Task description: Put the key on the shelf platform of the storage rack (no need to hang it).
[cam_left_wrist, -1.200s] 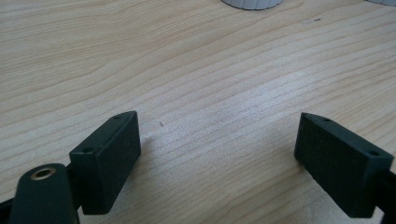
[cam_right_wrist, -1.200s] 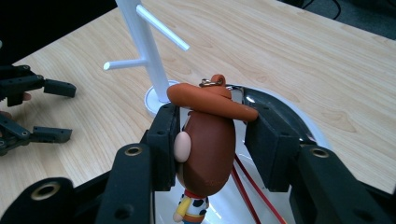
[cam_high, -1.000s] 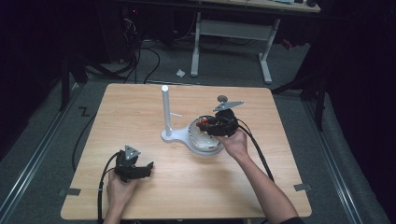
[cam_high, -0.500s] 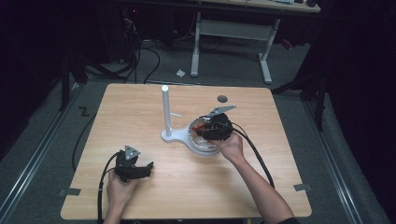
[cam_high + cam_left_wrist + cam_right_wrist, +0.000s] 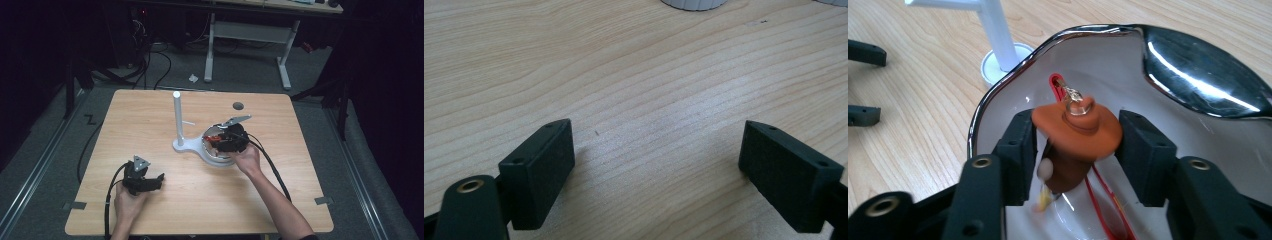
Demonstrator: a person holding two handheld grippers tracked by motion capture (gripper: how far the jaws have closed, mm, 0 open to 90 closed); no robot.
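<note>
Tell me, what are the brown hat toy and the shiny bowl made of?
The brown hat toy looks like matte rubber or soft plastic: dull, no glints. The bowl seems glossy white ceramic or metal with a chrome-like rim, mirroring light. The right gripper clamps the toy.

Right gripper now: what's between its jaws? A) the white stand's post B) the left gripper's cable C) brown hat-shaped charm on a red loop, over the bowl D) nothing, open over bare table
C: in the right gripper view the right gripper has its jaws on either side of a brown charm with a metal ring and red loop, above the shiny-rimmed bowl; the white stand stands apart behind it.
</note>
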